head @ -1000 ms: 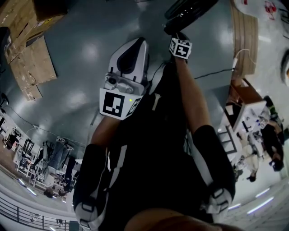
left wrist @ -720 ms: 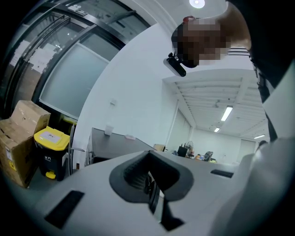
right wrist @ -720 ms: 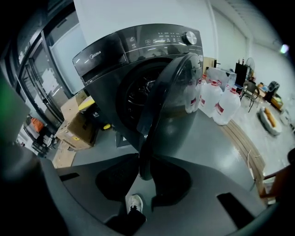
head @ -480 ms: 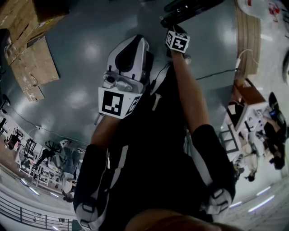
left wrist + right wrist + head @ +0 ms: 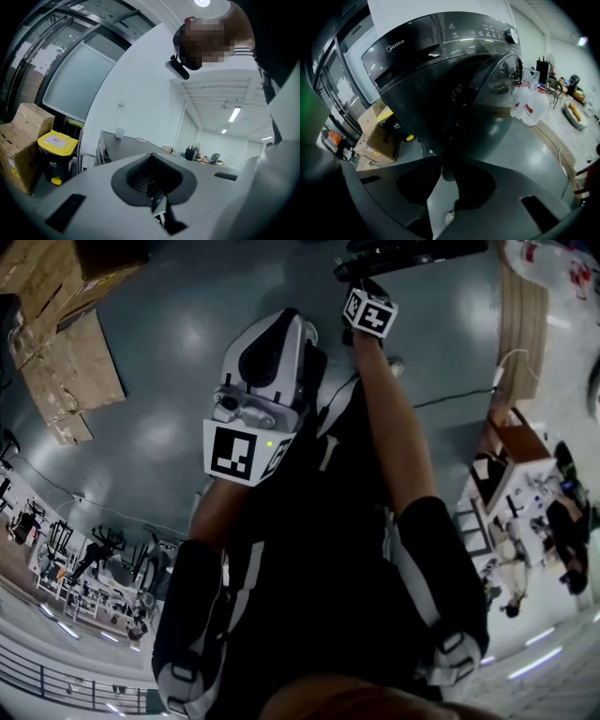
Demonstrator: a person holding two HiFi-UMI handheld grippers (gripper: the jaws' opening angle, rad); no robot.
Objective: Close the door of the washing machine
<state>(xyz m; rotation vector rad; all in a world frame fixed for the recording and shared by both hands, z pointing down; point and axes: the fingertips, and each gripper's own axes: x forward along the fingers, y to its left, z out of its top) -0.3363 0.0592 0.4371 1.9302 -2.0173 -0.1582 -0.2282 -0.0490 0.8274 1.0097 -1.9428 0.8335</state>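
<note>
A dark grey front-loading washing machine point(image 5: 440, 51) fills the right gripper view, its round glass door point(image 5: 487, 108) swung out toward me. The door's dark rim runs down between the two pads of my right gripper point(image 5: 447, 180), which is shut on that edge. In the head view the right gripper point(image 5: 361, 282) reaches to the top of the picture, where the door's edge point(image 5: 412, 251) shows as a dark bar. My left gripper point(image 5: 277, 334) hangs in front of my body, away from the machine. In its own view the left gripper point(image 5: 157, 197) is shut with nothing between the pads.
Cardboard boxes point(image 5: 56, 334) lie on the grey floor to the left, and more boxes point(image 5: 382, 136) stand beside the machine. A yellow-lidded bin point(image 5: 56, 150) stands by a box. Water jugs point(image 5: 529, 105) and a wooden board point(image 5: 520, 315) are at the right. A cable point(image 5: 450, 395) crosses the floor.
In the head view my right gripper has moved up and slightly left with the door's edge, which has swung from slanted to nearly level. The left gripper has shifted only a little.
</note>
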